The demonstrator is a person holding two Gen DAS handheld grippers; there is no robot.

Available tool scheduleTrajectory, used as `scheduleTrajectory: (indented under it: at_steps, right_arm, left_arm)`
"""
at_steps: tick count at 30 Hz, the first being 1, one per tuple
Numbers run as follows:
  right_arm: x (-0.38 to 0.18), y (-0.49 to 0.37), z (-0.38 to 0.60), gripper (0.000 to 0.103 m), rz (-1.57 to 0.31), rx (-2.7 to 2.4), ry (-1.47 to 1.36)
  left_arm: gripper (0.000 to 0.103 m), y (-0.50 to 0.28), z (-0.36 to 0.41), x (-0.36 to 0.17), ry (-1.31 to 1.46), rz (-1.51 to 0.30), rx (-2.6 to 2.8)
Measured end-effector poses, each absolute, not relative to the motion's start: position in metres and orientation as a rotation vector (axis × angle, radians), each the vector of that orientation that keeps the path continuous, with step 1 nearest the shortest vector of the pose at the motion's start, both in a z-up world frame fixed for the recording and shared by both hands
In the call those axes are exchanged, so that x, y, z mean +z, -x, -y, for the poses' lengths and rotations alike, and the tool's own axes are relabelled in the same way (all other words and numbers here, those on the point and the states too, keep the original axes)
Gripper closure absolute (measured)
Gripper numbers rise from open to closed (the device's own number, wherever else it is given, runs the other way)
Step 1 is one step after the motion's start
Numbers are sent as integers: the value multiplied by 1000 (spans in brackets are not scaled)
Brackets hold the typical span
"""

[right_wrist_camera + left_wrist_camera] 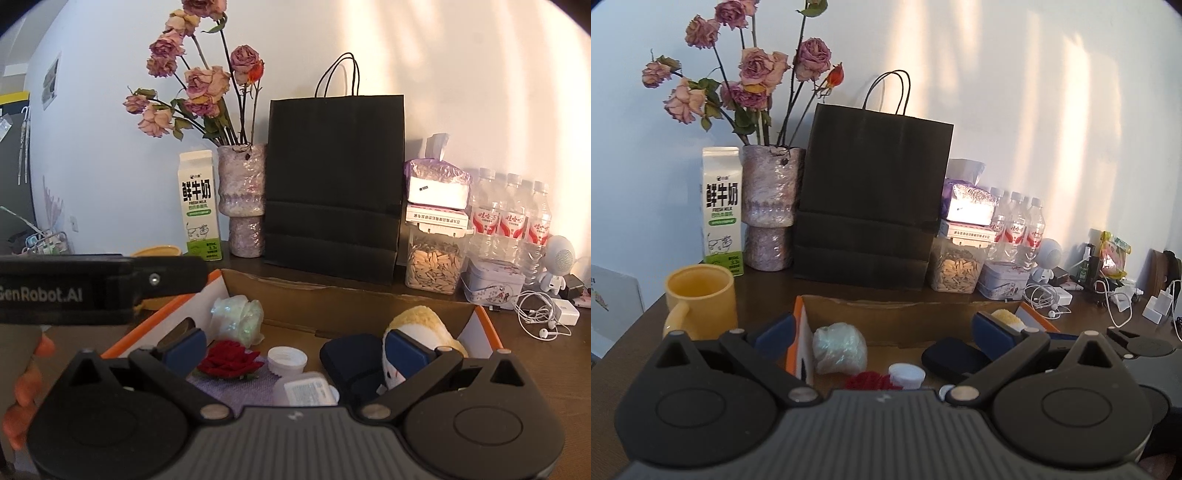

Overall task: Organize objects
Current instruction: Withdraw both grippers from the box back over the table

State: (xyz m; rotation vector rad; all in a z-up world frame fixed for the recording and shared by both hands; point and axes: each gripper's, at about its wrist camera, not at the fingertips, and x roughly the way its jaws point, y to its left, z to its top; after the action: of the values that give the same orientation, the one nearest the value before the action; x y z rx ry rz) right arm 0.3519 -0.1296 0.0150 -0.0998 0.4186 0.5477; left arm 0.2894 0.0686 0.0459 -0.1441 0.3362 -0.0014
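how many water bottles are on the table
3 in the right wrist view, side by side against the wall right of the seed jar: left, middle, right. More may hide behind them.

Right claw (295, 350) body hides the near part of the cardboard box (369, 295) and half the white bottle (308, 392), the left claw (92, 291) covers most of the yellow mug (157, 252) (rim only), bottle labels (511, 223) too small to read.
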Motion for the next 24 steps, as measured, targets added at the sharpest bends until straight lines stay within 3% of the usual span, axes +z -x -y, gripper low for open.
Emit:
scheduleTrajectory:
  at_steps: [24]
  right_arm:
    - [-9, -249, 152, 0, -505, 600, 137]
  left_arm:
    - [0, -181, -93, 30, 107, -407, 59]
